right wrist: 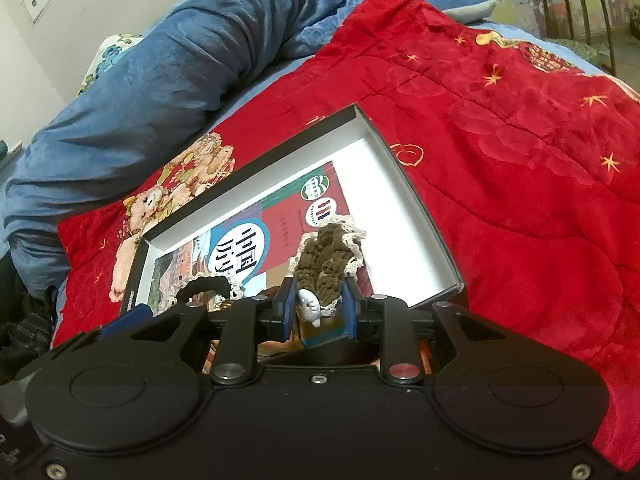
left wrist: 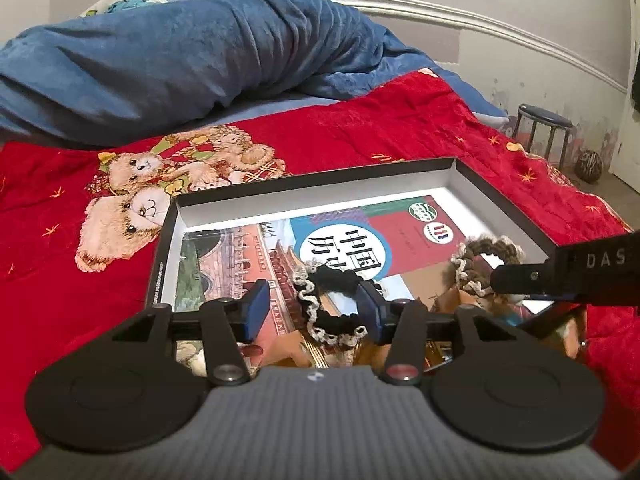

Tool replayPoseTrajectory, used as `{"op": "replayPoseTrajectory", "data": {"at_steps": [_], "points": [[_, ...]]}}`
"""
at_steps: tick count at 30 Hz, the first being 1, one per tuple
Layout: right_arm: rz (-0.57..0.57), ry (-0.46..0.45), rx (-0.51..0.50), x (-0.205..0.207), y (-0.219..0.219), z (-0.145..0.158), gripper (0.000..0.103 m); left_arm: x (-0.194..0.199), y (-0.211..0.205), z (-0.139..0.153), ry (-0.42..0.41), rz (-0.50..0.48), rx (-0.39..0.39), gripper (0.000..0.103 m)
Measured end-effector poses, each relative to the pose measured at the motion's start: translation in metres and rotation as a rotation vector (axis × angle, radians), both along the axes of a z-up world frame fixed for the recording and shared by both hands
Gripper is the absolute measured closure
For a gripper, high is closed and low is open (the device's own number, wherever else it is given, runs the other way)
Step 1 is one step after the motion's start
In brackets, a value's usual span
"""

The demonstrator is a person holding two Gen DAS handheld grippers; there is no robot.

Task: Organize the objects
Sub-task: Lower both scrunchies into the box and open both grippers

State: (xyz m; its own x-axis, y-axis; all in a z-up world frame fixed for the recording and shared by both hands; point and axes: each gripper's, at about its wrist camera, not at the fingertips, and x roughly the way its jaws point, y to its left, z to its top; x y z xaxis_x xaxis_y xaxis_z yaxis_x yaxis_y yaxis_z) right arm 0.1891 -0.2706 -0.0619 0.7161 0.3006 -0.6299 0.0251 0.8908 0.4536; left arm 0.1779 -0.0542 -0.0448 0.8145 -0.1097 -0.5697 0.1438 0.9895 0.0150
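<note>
A shallow black box (left wrist: 506, 192) with a white inside lies on a red quilt; it also shows in the right wrist view (right wrist: 412, 196). A colourful book (left wrist: 404, 236) lies flat in it. My left gripper (left wrist: 314, 308) is open above the box's near end, and a black scrunchie (left wrist: 336, 304) with cream lace lies between its blue fingers (left wrist: 256, 308), against the right one. My right gripper (right wrist: 318, 308) is shut on a brown scrunchie (right wrist: 326, 260) with cream lace and a small white charm (right wrist: 309, 304), held over the box. The brown scrunchie (left wrist: 486, 256) and right gripper also show in the left wrist view.
The red teddy-bear quilt (left wrist: 360, 132) covers the bed, with a rolled blue blanket (left wrist: 180, 56) behind it. A dark stool (left wrist: 544, 128) and a ball (left wrist: 589, 165) stand on the floor at the far right. A white metal bed rail (left wrist: 460, 16) runs along the back.
</note>
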Motion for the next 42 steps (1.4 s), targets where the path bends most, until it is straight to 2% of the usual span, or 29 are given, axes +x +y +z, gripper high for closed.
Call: {"op": "replayPoseTrajectory", "data": {"at_steps": [13,30,34,35,38,40,42], "points": [[0.007,-0.012,-0.014,-0.002,0.003,0.001,0.077,0.001,0.006,0.001,0.011,0.028,-0.022,0.039],[0.014,-0.022,0.000,-0.002,0.001,0.005,0.075,-0.001,0.004,0.002,-0.001,0.023,-0.003,0.039],[0.010,-0.025,0.005,-0.002,0.000,0.005,0.072,-0.001,0.005,0.002,-0.007,0.030,-0.003,0.033],[0.011,-0.028,0.007,-0.003,0.000,0.006,0.071,-0.001,0.005,0.003,-0.012,0.033,-0.004,0.031],[0.012,-0.051,0.018,-0.007,0.001,0.010,0.055,-0.002,0.007,0.006,-0.028,0.042,-0.010,0.024],[0.011,-0.074,0.032,-0.011,0.002,0.015,0.050,-0.003,0.009,0.009,-0.038,0.045,-0.018,0.021],[0.015,-0.094,0.046,-0.014,0.004,0.019,0.040,-0.003,0.011,0.011,-0.040,0.048,-0.028,0.018]]}}
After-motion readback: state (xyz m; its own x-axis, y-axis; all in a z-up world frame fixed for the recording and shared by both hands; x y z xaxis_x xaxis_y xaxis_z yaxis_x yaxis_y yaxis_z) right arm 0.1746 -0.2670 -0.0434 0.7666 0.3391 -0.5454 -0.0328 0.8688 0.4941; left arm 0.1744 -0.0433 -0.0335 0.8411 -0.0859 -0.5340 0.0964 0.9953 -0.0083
